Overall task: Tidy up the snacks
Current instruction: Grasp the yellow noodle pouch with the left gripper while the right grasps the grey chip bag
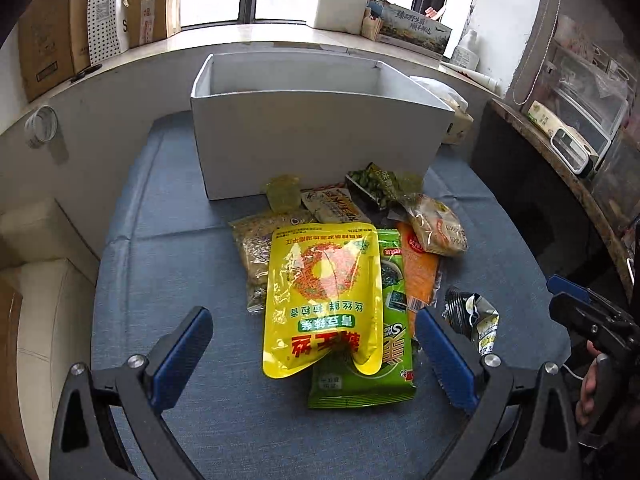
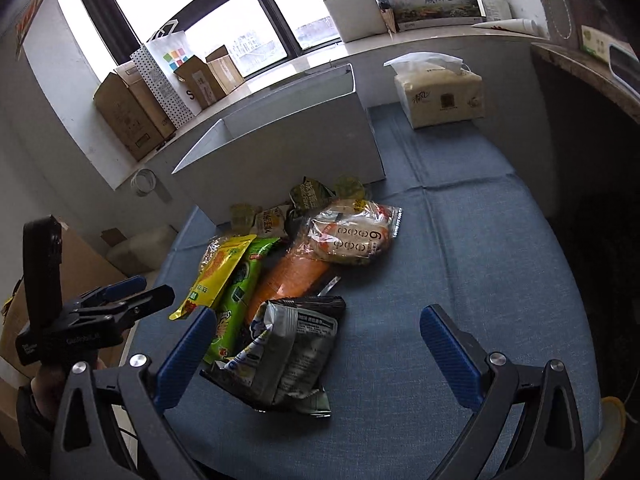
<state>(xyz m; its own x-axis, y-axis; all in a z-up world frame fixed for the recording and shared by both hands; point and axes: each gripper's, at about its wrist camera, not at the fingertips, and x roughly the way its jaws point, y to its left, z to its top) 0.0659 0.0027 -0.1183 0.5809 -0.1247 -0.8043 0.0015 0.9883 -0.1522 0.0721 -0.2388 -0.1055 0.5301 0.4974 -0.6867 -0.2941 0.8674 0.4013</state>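
**Snack pile waiting before the white box**

Daylight from a wide window is falling on a desk covered with a blue woven cloth (image 1: 168,264), and a sill behind it is carrying brown cardboard cartons (image 2: 128,114). At twelve o'clock on the cloth an open white rectangular box (image 1: 312,136) is standing upright. A beige soft pack of tissues (image 2: 440,98) is sitting at the box's three o'clock side, apart from the snacks.

Just in front of the box, at its six o'clock, the snacks are lying in a loose heap. A glossy yellow plastic pouch (image 1: 324,300) is lying on top of a green seaweed packet (image 1: 384,352). An orange packet (image 1: 420,276) is lying at the green one's three o'clock, touching it, and a clear bag of round cakes (image 1: 436,228) is overlapping its far end. A crumpled grey and black foil packet (image 2: 288,348) is lying nearest the right claw.

The left claw (image 1: 314,352) is hanging over the yellow pouch with its blue fingers (image 1: 180,356) spread wide, gripping nothing. The right claw (image 2: 318,354) is likewise gaping wide, empty, with the grey packet near its left finger.
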